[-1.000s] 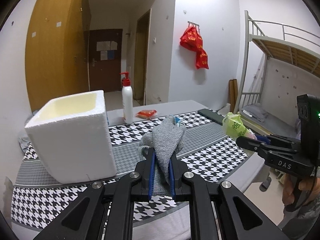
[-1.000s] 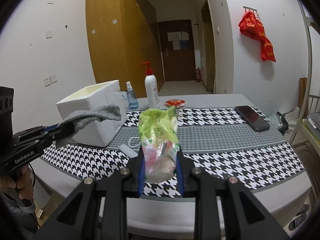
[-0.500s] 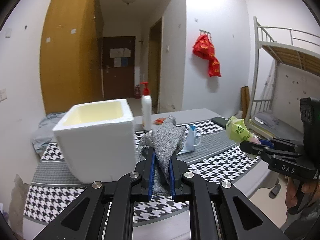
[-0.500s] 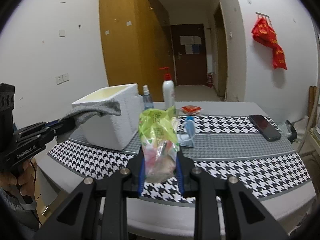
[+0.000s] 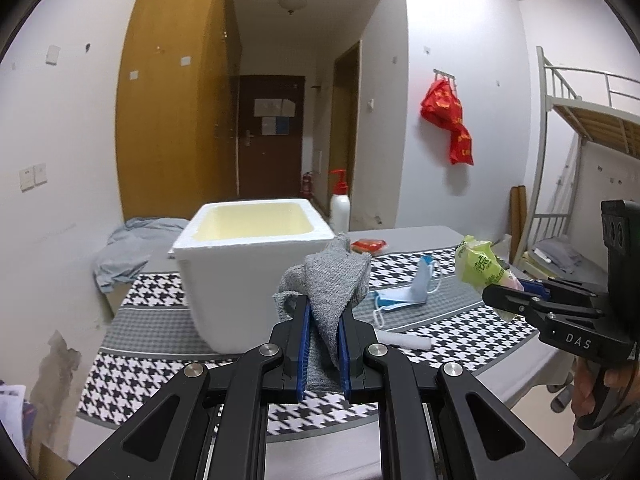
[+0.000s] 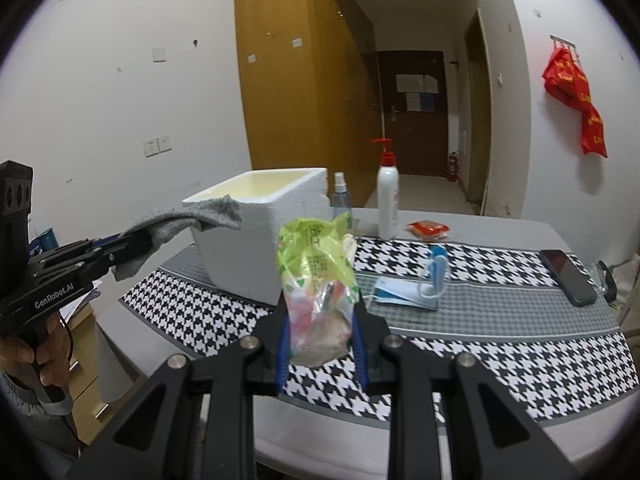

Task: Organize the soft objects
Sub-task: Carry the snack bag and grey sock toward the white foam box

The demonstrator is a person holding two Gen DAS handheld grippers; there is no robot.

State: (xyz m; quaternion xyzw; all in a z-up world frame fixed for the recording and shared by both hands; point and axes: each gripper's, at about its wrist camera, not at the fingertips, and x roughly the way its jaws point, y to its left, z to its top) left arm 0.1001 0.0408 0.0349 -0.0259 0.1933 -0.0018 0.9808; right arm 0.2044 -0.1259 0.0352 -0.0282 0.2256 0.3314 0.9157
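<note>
**Both claws loaded, box waiting**

Far left in the right wrist view: a hand (image 6: 38, 364) wrapped round the handle, left claw (image 6: 120, 254) clamped tight on a grey knitted cloth (image 6: 188, 218). Cloth raised level with the rim of the white foam box (image 5: 256, 264), free end drooping just short of the near wall. Likely carried high to clear that rim. Seen along the left claw's own fingers: cloth pinched low in the fold, bulk standing up between the blue pads (image 5: 303, 344), nothing dragging on the worktop (image 5: 160, 344).

Box next: open top, pale empty inside as far as visible, standing upright on the houndstooth cloth toward the left end. Probably the drop-off for soft things, hence both loads aimed that way.

Centre: right claw (image 6: 320, 344) closed around a green and clear plastic bag (image 6: 316, 284), squeezed at its lower part, printed top flopping above the fingers. Held clear above the worktop, well apart from the box.

Further right, lying flat: a blue face mask (image 6: 404, 292), loops sticking up, not yet collected. Behind it a white pump bottle (image 6: 387, 204), a small spray bottle (image 6: 340, 200) and a red packet (image 6: 428, 228). Far right, a dark phone (image 6: 568, 276) near the edge.
</note>
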